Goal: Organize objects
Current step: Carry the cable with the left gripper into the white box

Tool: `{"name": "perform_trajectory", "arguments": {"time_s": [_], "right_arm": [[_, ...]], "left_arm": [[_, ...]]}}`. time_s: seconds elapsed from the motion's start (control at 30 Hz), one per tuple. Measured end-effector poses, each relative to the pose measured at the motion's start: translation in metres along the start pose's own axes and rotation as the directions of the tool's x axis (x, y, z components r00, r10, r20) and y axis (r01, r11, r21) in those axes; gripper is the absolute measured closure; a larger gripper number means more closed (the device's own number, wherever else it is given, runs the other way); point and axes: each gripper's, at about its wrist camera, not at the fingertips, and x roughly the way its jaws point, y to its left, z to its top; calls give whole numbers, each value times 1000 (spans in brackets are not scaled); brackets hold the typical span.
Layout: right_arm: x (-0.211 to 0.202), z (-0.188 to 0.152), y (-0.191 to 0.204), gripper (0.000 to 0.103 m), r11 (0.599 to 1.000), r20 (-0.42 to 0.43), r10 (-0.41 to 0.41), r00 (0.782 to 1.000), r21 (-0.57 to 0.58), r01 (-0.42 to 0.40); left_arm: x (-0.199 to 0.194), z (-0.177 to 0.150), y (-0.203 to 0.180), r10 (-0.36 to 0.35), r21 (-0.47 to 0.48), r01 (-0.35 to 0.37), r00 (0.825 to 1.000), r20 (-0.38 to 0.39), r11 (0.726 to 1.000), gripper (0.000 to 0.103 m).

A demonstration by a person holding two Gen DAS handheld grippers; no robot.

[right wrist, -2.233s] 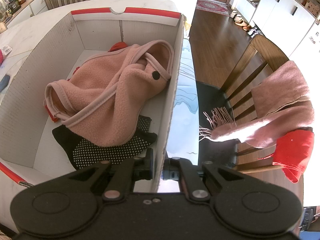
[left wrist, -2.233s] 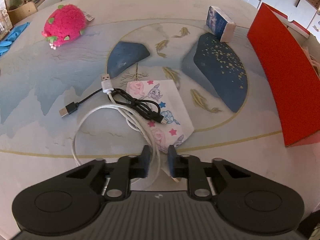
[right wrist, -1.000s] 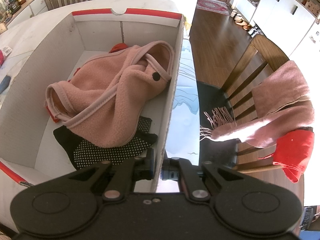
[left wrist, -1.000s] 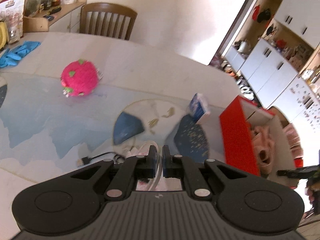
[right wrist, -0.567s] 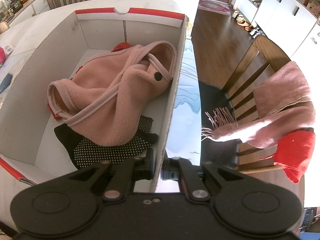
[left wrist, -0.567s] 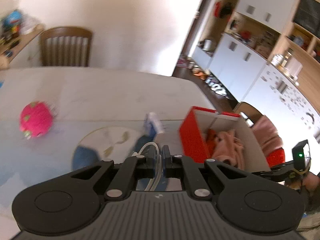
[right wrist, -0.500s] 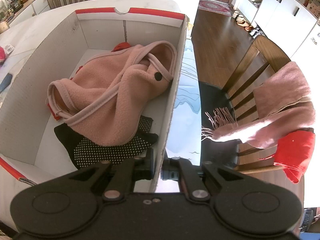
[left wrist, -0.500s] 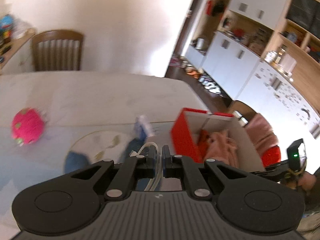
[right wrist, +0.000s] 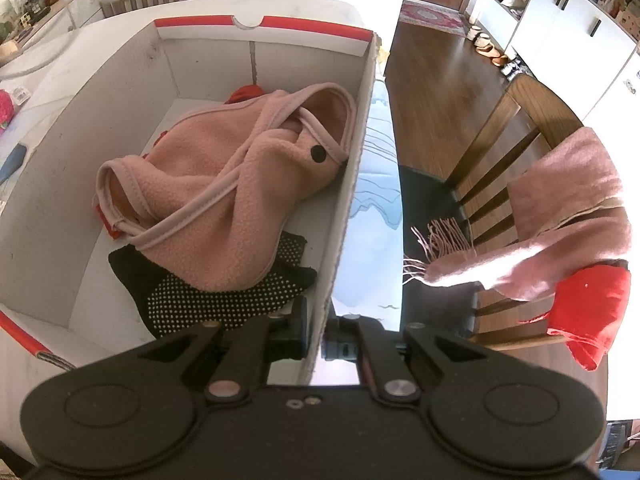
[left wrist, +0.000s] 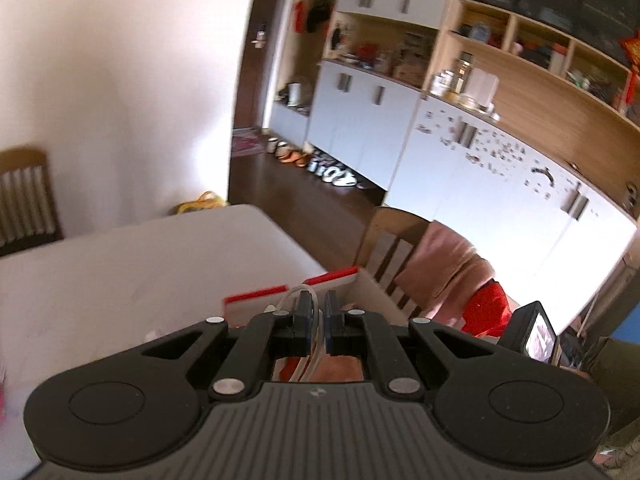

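My left gripper (left wrist: 319,312) is shut on a white cable (left wrist: 289,295) that loops out past its fingers and hangs below them. It is raised over the near end of the red-and-white cardboard box (left wrist: 335,276). My right gripper (right wrist: 316,330) is shut on the right wall of that box (right wrist: 356,184), one finger inside and one outside. Inside the box lie a pink fleece garment (right wrist: 240,184), a black dotted sock (right wrist: 224,300) and something red (right wrist: 246,92) mostly hidden under the fleece.
The pale table (left wrist: 120,280) stretches to the left of the box. A wooden chair (right wrist: 508,136) with a pink scarf (right wrist: 560,208) and a red cloth (right wrist: 588,304) stands just right of the table edge. White cabinets (left wrist: 480,184) line the far wall.
My left gripper rose from the table with the white cable and swung right, over the box; the plush toy and table mat dropped out of view. My right gripper kept still on the box wall.
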Motion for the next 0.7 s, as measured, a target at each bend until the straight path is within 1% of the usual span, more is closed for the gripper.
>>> {"name": "perform_trajectory", "arguments": {"time_s": [0.17, 0.3, 0.37, 0.47, 0.6, 0.7], "right_arm": [[-1, -1, 0, 97, 1000, 4, 3, 1000, -7, -3], [-1, -2, 1, 97, 1000, 5, 3, 1000, -17, -3], [-1, -2, 0, 97, 1000, 5, 6, 1000, -18, -6], [-1, -2, 0, 97, 1000, 7, 9, 1000, -19, -9], [-1, -4, -2, 97, 1000, 9, 14, 1000, -20, -14], [-1, -4, -3, 97, 1000, 10, 19, 1000, -23, -19]], "left_arm": [[39, 9, -18, -1, 69, 3, 999, -34, 998, 98], [70, 6, -25, 3, 98, 4, 998, -70, 995, 98], [88, 4, -30, 18, 123, -7, 996, -87, 992, 98], [116, -4, -34, 47, 146, -29, 992, -121, 989, 98], [137, -19, -33, 80, 171, -52, 984, -159, 984, 98], [149, -27, -34, 91, 181, -58, 979, -182, 982, 98]]}}
